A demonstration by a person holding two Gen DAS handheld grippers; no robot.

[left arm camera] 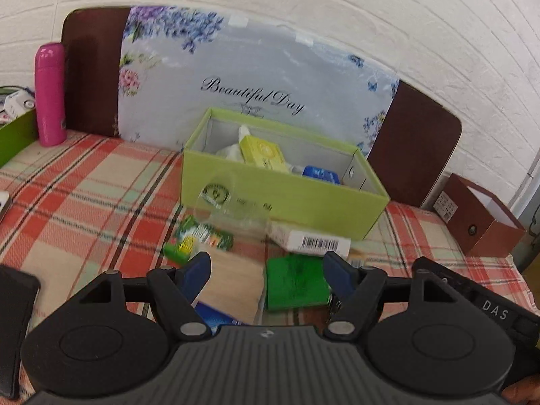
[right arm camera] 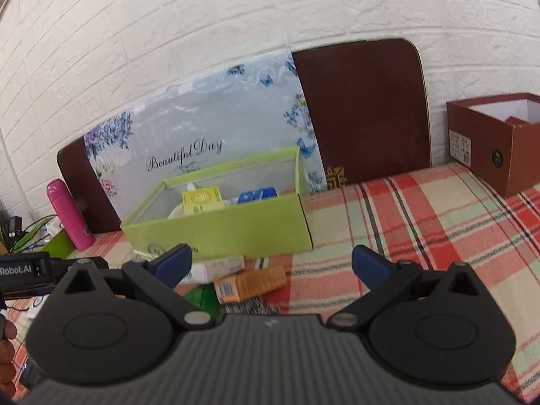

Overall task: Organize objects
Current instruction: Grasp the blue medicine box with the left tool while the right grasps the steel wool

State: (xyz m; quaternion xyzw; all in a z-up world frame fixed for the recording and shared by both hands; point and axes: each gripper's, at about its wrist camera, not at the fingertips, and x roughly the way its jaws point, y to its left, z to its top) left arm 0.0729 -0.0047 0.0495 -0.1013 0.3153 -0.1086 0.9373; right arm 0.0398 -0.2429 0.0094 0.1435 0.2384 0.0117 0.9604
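You've got a white brick-pattern wall (right arm camera: 236, 17) behind, evenly lit. A dark brown board (right arm camera: 364, 108) leans against it, a floral "Beautiful Day" sheet (left arm camera: 256, 77) over its front. Red-and-cream plaid cloth (right arm camera: 422, 222) covers the table.

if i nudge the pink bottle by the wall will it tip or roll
The pink bottle stands upright, tall and narrow on a soft plaid cloth, so a high push would probably topple it. Being cylindrical, it would likely roll once down. Its smooth glossy side may slip between the fingers.
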